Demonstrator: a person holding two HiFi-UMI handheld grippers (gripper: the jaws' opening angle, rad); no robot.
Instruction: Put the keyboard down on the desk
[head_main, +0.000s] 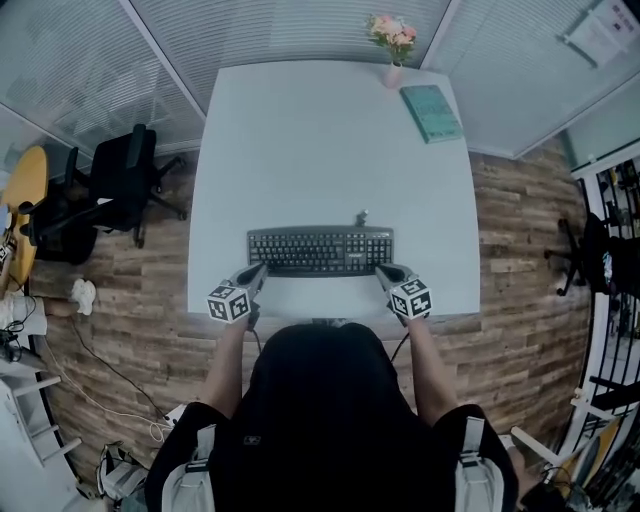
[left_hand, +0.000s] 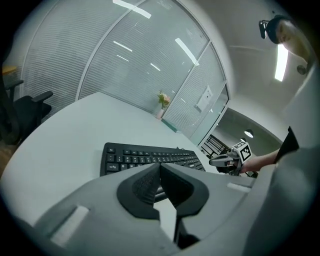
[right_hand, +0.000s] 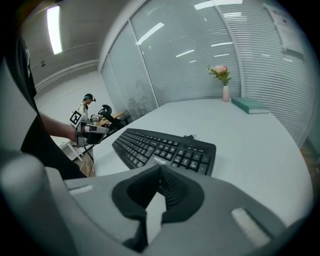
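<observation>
A black keyboard (head_main: 320, 250) lies flat on the pale desk (head_main: 320, 140), close to the front edge. My left gripper (head_main: 257, 270) sits at the keyboard's front left corner, and my right gripper (head_main: 384, 271) at its front right corner. In the left gripper view the pads meet, shut (left_hand: 160, 167) with nothing between them, and the keyboard (left_hand: 150, 157) lies just beyond. In the right gripper view the jaws are likewise shut (right_hand: 160, 172) and empty, just short of the keyboard (right_hand: 165, 147).
A small vase of pink flowers (head_main: 392, 45) and a teal book (head_main: 431, 112) stand at the desk's far right corner. A black office chair (head_main: 120, 185) is on the wooden floor to the left. The keyboard's cable (head_main: 362, 216) leaves its back edge.
</observation>
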